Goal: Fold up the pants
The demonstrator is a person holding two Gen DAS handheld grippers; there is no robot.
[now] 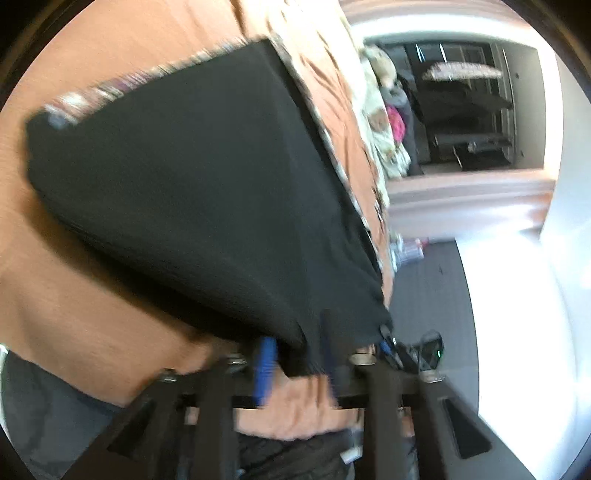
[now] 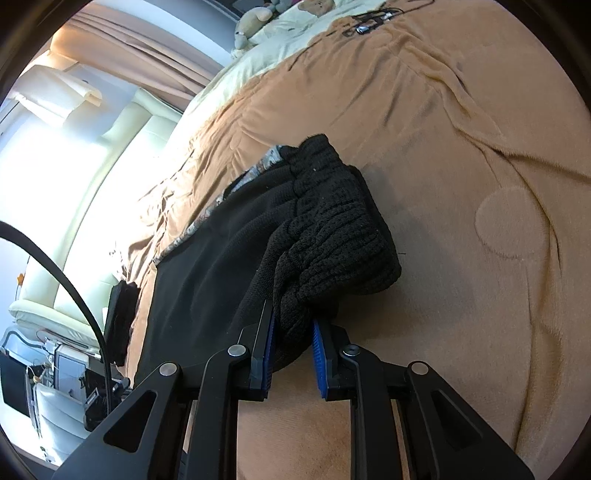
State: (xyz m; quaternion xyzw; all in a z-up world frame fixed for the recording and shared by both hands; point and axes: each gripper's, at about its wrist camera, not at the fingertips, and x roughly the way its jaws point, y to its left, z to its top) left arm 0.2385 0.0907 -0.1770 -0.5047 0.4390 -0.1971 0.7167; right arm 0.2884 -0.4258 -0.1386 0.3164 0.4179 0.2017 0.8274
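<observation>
Left wrist view, blurred: left gripper [image 1: 295, 354] with jaws apart, black pants [image 1: 192, 184] corner draped between the pads; can't tell if pinched. One pair, on the brown blanket [image 1: 74, 325].

Right wrist view: right gripper [image 2: 291, 354] clamped on the pants' [image 2: 325, 236] ribbed waistband. No containers; two plush toys [image 2: 255, 18] by the far pillow.

No legible text, label, brand, number or sign found in either view. The patterned trim along the black pants [image 1: 192, 177] is blurred in the left wrist view and shows only an unreadable mottled print in the right wrist view.
</observation>
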